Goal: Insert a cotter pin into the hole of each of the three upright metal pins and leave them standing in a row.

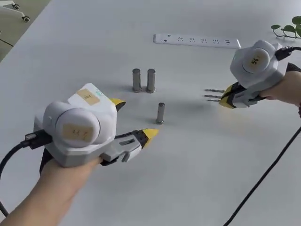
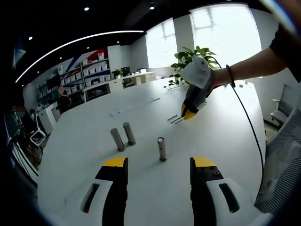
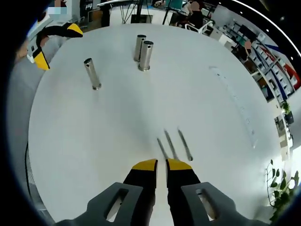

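Observation:
Three upright metal pins stand on the white table: two close together [image 1: 136,80] [image 1: 151,80] and a single one [image 1: 160,113] nearer to me. My left gripper [image 1: 134,117] is open at the lower left; in the left gripper view [image 2: 159,165] the single pin [image 2: 162,148] stands just ahead between its jaws. Three cotter pins [image 1: 213,95] lie side by side on the table at the right. My right gripper [image 1: 226,98] is shut, and its tips [image 3: 161,165] sit just behind the near ends of the cotter pins [image 3: 171,145].
A white power strip [image 1: 197,40] lies at the far side of the table. A green plant [image 1: 288,28] sits at the far right corner. A black cable [image 1: 268,174] trails from the right gripper across the table's right side.

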`<state>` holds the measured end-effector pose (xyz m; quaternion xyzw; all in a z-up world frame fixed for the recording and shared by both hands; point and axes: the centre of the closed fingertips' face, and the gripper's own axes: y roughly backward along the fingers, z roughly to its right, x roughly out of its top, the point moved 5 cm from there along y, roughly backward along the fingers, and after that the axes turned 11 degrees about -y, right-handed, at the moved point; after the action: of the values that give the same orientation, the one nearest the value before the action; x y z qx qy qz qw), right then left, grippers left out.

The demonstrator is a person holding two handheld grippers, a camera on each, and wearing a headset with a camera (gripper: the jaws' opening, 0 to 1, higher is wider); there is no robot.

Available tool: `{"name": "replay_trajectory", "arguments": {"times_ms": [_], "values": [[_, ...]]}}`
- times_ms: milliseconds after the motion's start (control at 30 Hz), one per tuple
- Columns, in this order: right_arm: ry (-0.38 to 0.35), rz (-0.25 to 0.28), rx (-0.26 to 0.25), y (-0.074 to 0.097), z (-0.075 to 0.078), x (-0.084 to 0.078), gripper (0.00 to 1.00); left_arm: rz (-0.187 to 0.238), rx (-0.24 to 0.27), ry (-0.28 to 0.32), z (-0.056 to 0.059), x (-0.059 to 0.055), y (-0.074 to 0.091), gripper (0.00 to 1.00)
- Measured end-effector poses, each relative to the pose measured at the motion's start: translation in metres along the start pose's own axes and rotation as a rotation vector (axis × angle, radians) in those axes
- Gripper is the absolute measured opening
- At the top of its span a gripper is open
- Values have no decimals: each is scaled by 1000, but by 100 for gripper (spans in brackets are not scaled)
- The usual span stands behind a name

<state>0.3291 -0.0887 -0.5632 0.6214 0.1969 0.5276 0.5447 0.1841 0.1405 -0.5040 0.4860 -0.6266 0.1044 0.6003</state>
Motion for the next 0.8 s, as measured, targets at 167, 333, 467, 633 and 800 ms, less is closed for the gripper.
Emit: {"name": "replay_trajectory", "arguments": {"times_ms": [167, 333, 467, 633, 800], "values": [[22, -9, 8, 0, 2, 5, 3, 4, 12, 18, -4, -3, 1, 52], [16, -30, 47, -5, 11, 8, 4, -3, 12, 29, -4, -6, 0, 52], [10, -46, 85, -4, 10, 8, 4, -5, 19, 37, -6, -8, 1, 52], [13, -69, 132, -3, 6, 7, 5, -4, 21, 45, -7, -9, 1, 52], [-43, -86, 186, -7, 9, 7, 3, -6, 19, 45, -7, -10, 0, 51]]}}
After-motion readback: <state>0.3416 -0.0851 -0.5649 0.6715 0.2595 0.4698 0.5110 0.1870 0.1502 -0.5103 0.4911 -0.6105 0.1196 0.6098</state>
